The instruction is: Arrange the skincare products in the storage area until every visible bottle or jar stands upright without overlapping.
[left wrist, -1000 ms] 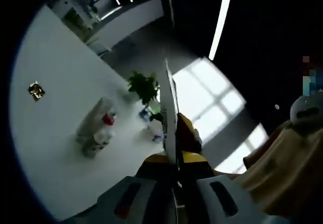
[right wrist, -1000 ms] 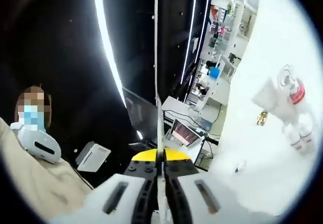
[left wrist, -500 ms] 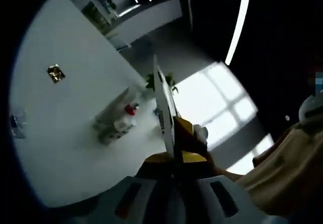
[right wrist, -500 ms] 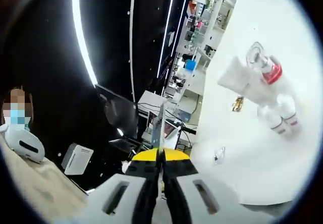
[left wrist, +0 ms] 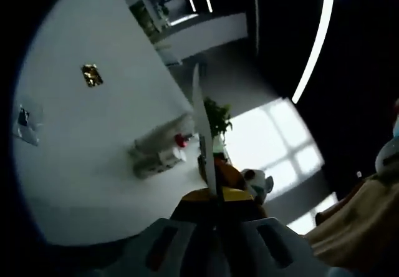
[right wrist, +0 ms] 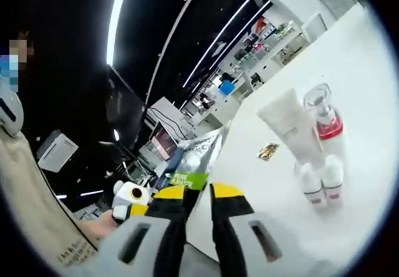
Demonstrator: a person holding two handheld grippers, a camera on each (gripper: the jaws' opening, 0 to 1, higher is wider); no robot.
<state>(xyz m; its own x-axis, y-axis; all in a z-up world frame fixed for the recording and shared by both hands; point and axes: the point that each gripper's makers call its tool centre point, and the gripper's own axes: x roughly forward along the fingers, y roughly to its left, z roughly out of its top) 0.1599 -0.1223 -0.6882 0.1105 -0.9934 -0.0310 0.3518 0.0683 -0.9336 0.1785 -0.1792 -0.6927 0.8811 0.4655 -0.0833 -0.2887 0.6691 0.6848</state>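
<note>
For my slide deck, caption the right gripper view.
Right gripper approaches a white tube, a red-collared bottle and two small bottles on a white table.

Open tabletop (right wrist: 368, 183) around clustered bottles (right wrist: 321, 180)

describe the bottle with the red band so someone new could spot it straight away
On the white table in the right gripper view stands a small cluster of skincare products. The bottle with the red band is right beside the tall white tube, behind two small white bottles. Unlike these neighbours, it has a clear domed cap and a red collar.

White table (right wrist: 374, 58), tube (right wrist: 288, 126), red-collared bottle (right wrist: 324, 113), two small bottles (right wrist: 321, 180), gold wrapper (right wrist: 269, 150)
</note>
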